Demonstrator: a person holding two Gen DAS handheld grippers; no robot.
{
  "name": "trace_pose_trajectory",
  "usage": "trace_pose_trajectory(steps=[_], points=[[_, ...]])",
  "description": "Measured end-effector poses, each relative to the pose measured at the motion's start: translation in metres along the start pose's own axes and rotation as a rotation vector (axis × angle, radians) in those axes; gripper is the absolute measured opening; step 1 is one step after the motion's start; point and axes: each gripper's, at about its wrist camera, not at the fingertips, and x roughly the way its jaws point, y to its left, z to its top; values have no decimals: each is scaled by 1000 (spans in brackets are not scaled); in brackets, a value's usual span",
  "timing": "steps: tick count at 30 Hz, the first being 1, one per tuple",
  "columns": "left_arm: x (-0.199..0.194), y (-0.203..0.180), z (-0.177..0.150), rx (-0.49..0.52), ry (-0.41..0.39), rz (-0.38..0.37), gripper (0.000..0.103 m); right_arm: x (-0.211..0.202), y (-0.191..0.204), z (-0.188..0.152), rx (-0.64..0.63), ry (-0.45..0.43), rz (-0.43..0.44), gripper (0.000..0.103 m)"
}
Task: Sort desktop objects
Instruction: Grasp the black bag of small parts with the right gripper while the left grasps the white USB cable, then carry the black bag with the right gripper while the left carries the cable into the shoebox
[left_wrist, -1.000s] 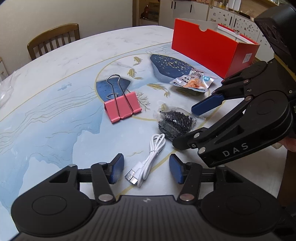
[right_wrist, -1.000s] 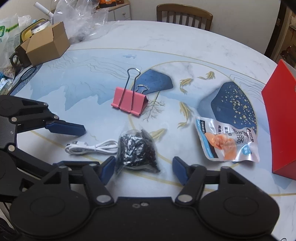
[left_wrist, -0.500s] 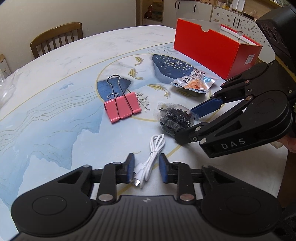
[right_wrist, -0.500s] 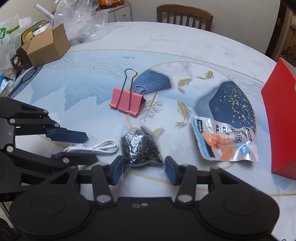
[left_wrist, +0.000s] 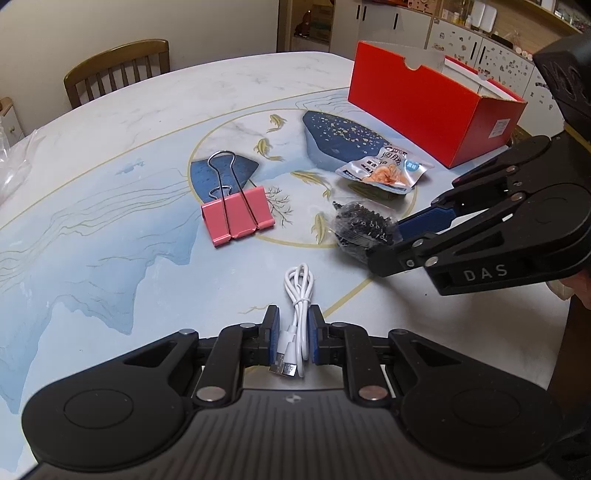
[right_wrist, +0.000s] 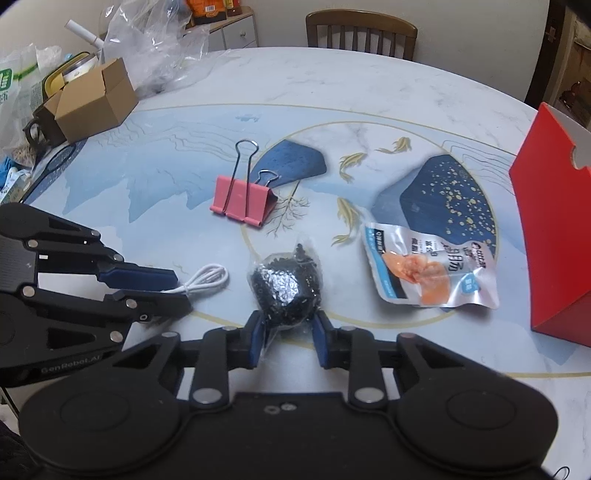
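Desktop clutter lies spread over my table (left_wrist: 110, 155): a white cable (left_wrist: 297, 314), a small bag of black bits (right_wrist: 284, 291), a pink binder clip (left_wrist: 238, 216), a snack packet (right_wrist: 428, 271), and a red box (left_wrist: 424, 110) at the far right, which I judge to be where things should go. My left gripper (left_wrist: 291, 334) has pinched down to a narrow gap around the cable's plug end, the pads pressing the coiled strands; my right gripper (right_wrist: 288, 338) has narrowed onto the bag, bulging it into a ball between the pads. The cable should be light and floppy, so its free loop will dangle and swing; holding it near the plugs, where the strands are bundled, looks sound. The bag is light too, but its film is slick and the loose contents shift, so I would rather grip across the full belly than the empty skirt of plastic, and squeeze gently so it doesn't burst or squirt out. A second ago both grippers stood wide, straddling their targets on the table; half a second ago they were partway closed; now both have closed on them. The clip and packet have not moved, and neither object looks lifted yet.
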Motion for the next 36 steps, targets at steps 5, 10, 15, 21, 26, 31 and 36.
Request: trace_pose_trajectory(steps=[5, 10, 15, 21, 26, 31, 36], points=[[-5, -2, 6, -20, -12, -8, 15, -14, -7, -2, 14, -19, 10, 25], [-14, -5, 15, -38, -33, -14, 15, -32, -14, -3, 8, -40, 14, 25], [-24, -8, 26, -60, -54, -13, 15, -53, -25, -5, 18, -55, 20, 25], [-38, -16, 42, -79, -99, -18, 15, -81, -38, -7, 27, -81, 13, 25], [-45, -23, 57, -89, -126, -21, 15, -109, -58, -1, 49, -127, -2, 25], [-48, -36, 76, -79, -149, -22, 15, -133, -79, 5, 42, -174, -25, 25], [-48, -53, 99, -55, -179, -28, 15, -147, -104, 9, 45, -203, -46, 25]])
